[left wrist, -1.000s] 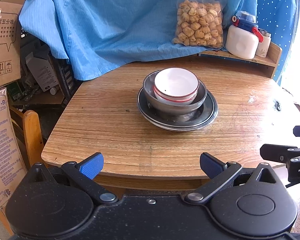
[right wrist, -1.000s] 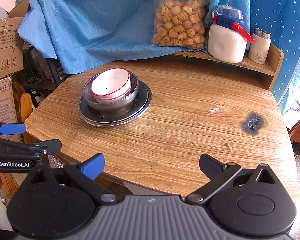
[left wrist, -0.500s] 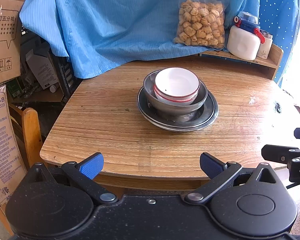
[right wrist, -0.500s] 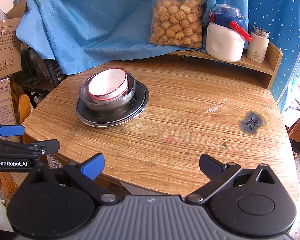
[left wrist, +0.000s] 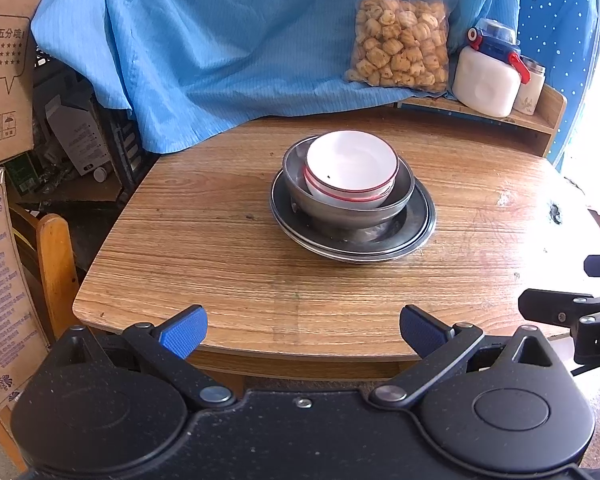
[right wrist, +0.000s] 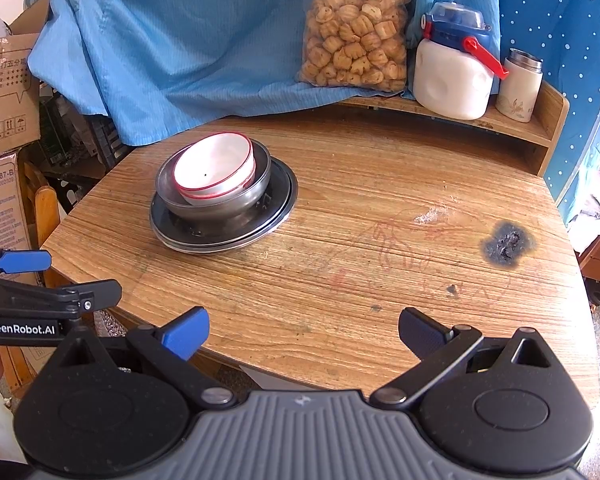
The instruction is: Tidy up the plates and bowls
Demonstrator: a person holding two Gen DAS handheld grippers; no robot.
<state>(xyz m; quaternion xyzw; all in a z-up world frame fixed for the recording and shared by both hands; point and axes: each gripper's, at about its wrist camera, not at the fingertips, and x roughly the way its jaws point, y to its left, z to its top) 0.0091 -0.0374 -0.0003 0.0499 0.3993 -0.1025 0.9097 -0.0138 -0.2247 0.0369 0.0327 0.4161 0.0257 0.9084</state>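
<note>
The wooden surface (left wrist: 220,264) fills most of what I see, with a blue cloth (left wrist: 220,40) draped behind it at twelve o'clock. On it sits one nested stack: steel plates (left wrist: 416,224) at the bottom, a steel bowl (left wrist: 404,192) on them, and red-rimmed white bowls (left wrist: 352,164) inside that, the upper one tilted a little.

From my left hand-held gripper (left wrist: 300,330) the stack lies almost dead ahead, just past twelve o'clock, well apart from the fingertips. From my right hand-held gripper (right wrist: 302,330) the stack (right wrist: 220,196) sits off at about eleven o'clock. So I judge the left the straighter line in. The stack is round, so no long axis matters; the rim is what I would pinch.

Both hand-held grippers are spread wide and hold nothing. Each hovers off the near edge of the surface.

On the shelf (right wrist: 540,128) at one o'clock stand a snack bag (right wrist: 352,52), a white jug (right wrist: 452,80) and a small flask (right wrist: 518,88).

Writing: "GenRobot.AI" on the left tool's side in the right view; "V2287-B" on a carton (right wrist: 0,208) at nine o'clock.
</note>
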